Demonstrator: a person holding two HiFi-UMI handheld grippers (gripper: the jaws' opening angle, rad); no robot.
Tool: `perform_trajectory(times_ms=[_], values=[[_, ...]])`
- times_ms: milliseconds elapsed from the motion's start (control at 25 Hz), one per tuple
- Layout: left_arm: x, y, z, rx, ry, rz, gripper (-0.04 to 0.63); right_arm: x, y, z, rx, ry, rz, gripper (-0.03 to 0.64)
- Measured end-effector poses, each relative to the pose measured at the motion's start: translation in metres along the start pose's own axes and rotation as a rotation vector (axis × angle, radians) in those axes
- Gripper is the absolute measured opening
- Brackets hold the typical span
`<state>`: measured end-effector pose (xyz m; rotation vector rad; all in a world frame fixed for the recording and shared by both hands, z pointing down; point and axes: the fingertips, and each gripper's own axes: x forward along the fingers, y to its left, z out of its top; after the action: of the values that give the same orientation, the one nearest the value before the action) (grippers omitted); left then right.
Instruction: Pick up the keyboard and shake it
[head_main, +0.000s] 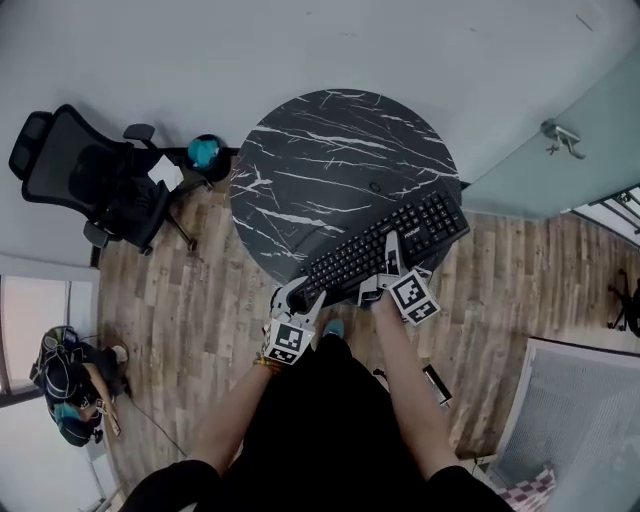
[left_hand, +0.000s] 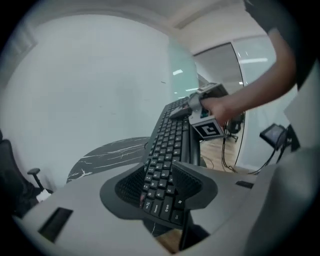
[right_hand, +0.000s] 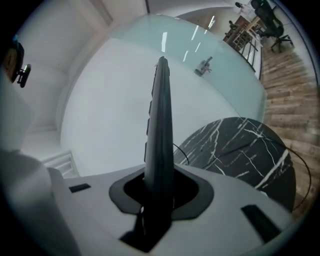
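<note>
A black keyboard (head_main: 385, 245) hangs tilted over the near edge of the round black marble table (head_main: 320, 150). My left gripper (head_main: 300, 293) holds its near left end; in the left gripper view the keys (left_hand: 170, 145) run away between the two pads, which close on the keyboard's end at my left gripper (left_hand: 157, 187). My right gripper (head_main: 385, 265) grips the front edge near the middle. In the right gripper view the keyboard (right_hand: 160, 125) shows edge-on, standing up from the jaws of my right gripper (right_hand: 159, 192), which pinch it. The table (right_hand: 245, 155) lies below and to the right.
A black office chair (head_main: 90, 180) stands on the wooden floor left of the table, with a teal object (head_main: 207, 152) beside it. A glass door with a handle (head_main: 560, 135) is at the right. A person (head_main: 70, 385) sits at the lower left.
</note>
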<state>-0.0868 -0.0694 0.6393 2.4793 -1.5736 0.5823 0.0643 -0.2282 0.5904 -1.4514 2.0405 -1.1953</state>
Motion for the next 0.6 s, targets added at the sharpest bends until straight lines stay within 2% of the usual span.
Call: perform_trajectory(times_ms=[40,80,120,200,240,280,320,400,480,600], values=[[-0.001,-0.005,-0.009,0.041,0.025,0.015,0.173,-0.001,-0.011,-0.010,0.021,0.001,-0.027,0.097],[-0.005,-0.007,-0.018,0.047,0.044,0.041,0.186,-0.002,-0.022,-0.021,0.043,0.004,-0.053,0.097],[-0.010,-0.007,-0.028,0.018,0.057,0.072,0.187,-0.003,-0.033,-0.031,0.067,0.005,-0.077,0.097],[-0.021,-0.006,-0.049,-0.104,0.074,0.107,0.186,-0.004,-0.052,-0.048,0.123,0.000,-0.118,0.097],[-0.024,-0.009,-0.059,-0.157,0.087,0.099,0.186,-0.004,-0.061,-0.055,0.158,-0.006,-0.139,0.097],[-0.025,-0.014,-0.068,-0.175,0.108,0.081,0.186,-0.005,-0.070,-0.061,0.195,-0.012,-0.163,0.097],[-0.024,-0.020,-0.077,-0.151,0.136,0.066,0.186,-0.006,-0.078,-0.068,0.233,-0.018,-0.190,0.098],[-0.018,-0.026,-0.092,-0.012,0.203,0.074,0.207,-0.008,-0.094,-0.079,0.289,-0.024,-0.251,0.101],[-0.008,-0.019,-0.099,0.116,0.252,0.120,0.249,-0.010,-0.107,-0.090,0.318,-0.015,-0.303,0.102],[-0.001,-0.006,-0.103,0.200,0.275,0.164,0.262,-0.010,-0.122,-0.107,0.380,0.045,-0.337,0.103]])
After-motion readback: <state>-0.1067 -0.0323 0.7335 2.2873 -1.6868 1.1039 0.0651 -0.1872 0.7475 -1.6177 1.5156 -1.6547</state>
